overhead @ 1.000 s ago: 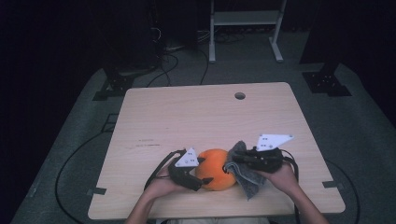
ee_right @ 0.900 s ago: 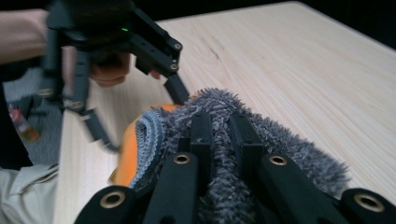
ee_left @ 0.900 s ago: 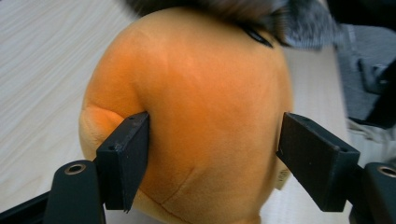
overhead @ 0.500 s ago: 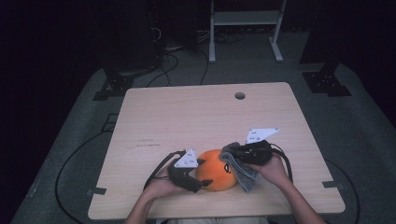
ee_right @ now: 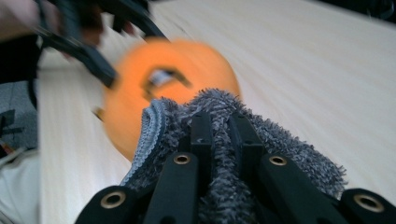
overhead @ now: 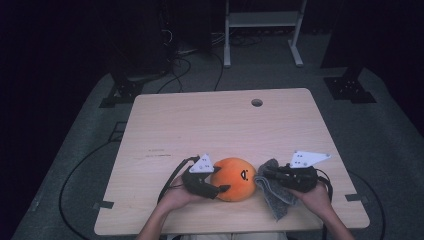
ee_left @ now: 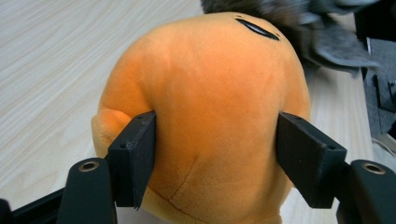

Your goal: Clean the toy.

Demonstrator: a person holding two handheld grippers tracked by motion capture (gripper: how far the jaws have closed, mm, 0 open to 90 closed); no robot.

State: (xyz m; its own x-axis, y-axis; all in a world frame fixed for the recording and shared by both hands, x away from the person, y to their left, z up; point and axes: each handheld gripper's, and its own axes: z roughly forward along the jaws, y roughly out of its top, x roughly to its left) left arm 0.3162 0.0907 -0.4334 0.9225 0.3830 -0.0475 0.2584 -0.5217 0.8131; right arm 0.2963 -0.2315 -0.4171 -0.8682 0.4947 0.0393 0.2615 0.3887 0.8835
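- The orange plush toy (overhead: 234,178) is round and soft, with a short nap, a faint seam running down its side and a small dark stitched mark near its top; it sits on the counter (overhead: 210,125) close to your edge, between your two hands.
- The grey cloth (overhead: 272,192) is a shaggy towel with a ribbed hem; it hangs bunched just right of the toy, its lower folds lying on the counter.
- Your left tongs (ee_left: 217,158) lie low and point across at the toy from its left. Their jaws have just been closing, and they press into the toy's sides, one pad on each flank, denting the plush.
- Your left hand (overhead: 177,195) cups those tongs from beneath, forearm coming in from the near edge.
- Your right tongs (ee_right: 219,135) are pinched tight on the grey cloth, the jaws nearly together with pile spilling around them; they point towards the toy.
- Your right hand (overhead: 315,195) holds them level just off the toy's right side.
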